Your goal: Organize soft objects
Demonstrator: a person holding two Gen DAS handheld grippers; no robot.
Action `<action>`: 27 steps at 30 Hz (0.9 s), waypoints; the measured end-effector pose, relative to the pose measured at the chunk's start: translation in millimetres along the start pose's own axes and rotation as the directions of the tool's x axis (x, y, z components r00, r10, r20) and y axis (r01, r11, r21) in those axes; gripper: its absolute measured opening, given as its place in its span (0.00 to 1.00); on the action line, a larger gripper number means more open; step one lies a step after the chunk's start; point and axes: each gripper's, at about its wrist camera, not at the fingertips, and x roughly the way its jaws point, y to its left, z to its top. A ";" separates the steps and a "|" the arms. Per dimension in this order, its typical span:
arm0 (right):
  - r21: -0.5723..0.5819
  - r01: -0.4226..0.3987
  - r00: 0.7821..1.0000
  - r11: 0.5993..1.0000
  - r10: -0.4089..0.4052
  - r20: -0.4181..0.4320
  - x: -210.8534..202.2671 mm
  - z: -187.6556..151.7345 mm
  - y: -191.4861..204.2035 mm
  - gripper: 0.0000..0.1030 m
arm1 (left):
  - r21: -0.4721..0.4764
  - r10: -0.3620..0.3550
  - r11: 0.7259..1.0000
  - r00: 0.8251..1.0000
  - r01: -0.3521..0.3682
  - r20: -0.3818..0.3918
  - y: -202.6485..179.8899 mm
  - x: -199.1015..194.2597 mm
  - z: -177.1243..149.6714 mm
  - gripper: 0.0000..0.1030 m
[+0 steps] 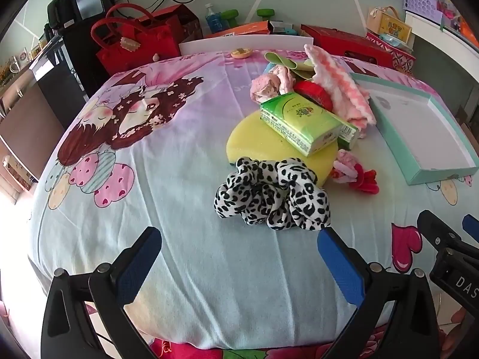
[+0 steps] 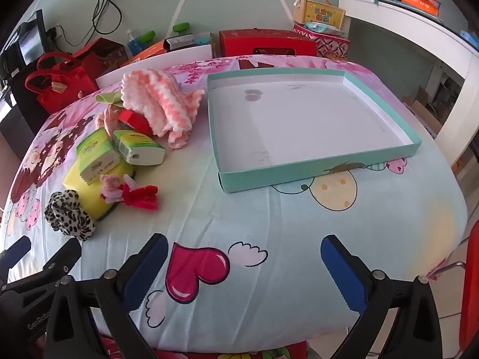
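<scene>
Both grippers, left gripper [image 1: 239, 257] and right gripper [image 2: 244, 266], spread apart over bare sheet [image 2: 269, 224], scrunchie [image 1: 271, 193] nearby, tray [image 2: 314, 176] beyond.

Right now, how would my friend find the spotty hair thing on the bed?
Look at the bed with the cartoon sheet and find the pile of soft things left of the teal tray. At the pile's near edge, against the yellow sponge, lies the scrunchie. It is the only black-and-white spotted thing there.

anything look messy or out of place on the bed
Yes: the soft items lie in a jumble beside the teal tray, which holds nothing. Two green tissue packs sit tilted on the yellow sponge, and the pink-and-white knit cloth lies crumpled over a red tape roll.
</scene>
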 end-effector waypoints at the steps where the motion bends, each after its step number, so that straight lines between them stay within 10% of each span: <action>1: 0.002 0.001 1.000 1.000 -0.001 -0.002 0.2 -0.3 -0.7 1.00 | 0.001 0.002 1.000 1.000 -0.002 0.000 0.5 1.0 -0.9 1.00; 27: -0.002 0.043 0.999 0.999 -0.043 -0.021 3.3 1.4 1.1 1.00 | 0.000 0.013 1.000 1.000 -0.013 -0.009 1.1 5.1 -3.0 1.00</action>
